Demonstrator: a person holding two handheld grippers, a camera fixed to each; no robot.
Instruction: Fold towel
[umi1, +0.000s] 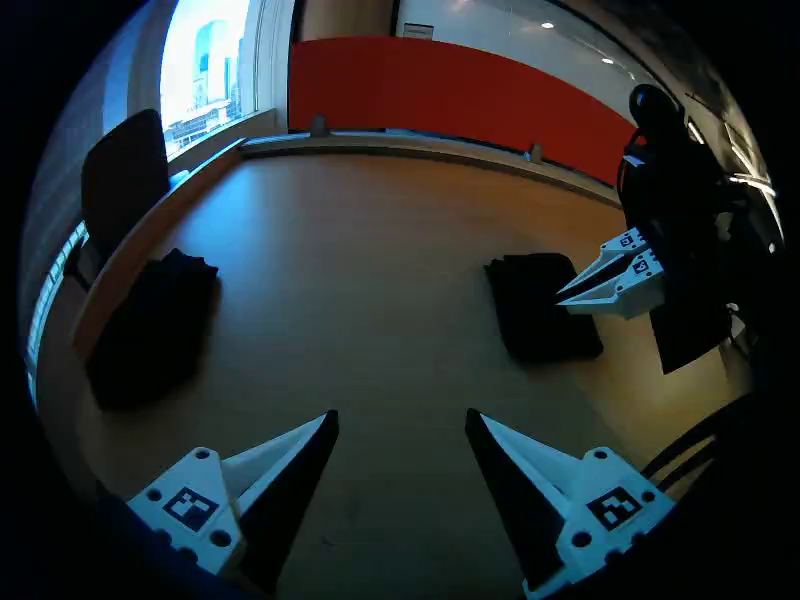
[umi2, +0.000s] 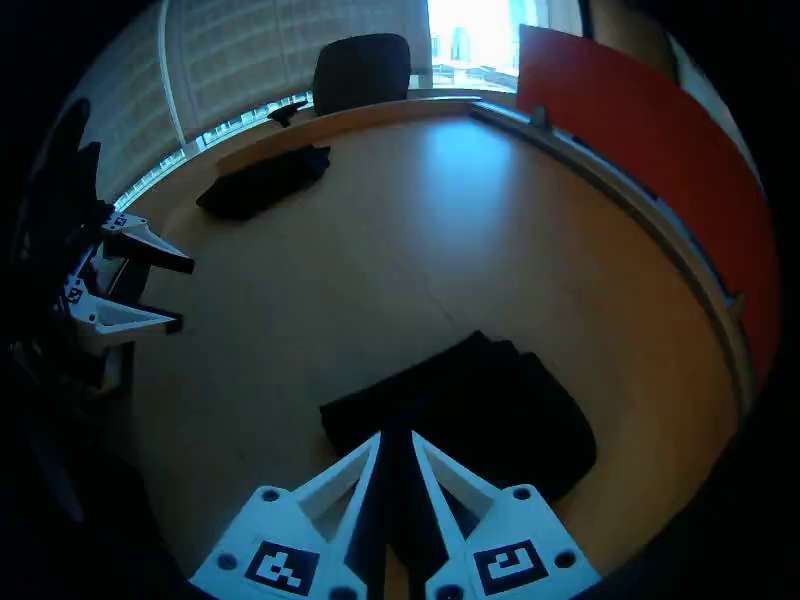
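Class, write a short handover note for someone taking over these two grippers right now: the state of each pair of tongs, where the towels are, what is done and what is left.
Left tongs: open, holding nothing, over bare table.
Right tongs: closed or nearly so, tips at the near edge of the dark towel. Whether cloth is pinched cannot be told.
Things: that towel lies in a compact bundle. A second dark cloth lies at the table edge by the chair.
Done: the near towel looks folded.
Left: probably release it if held, then fold the second cloth if it needs it.
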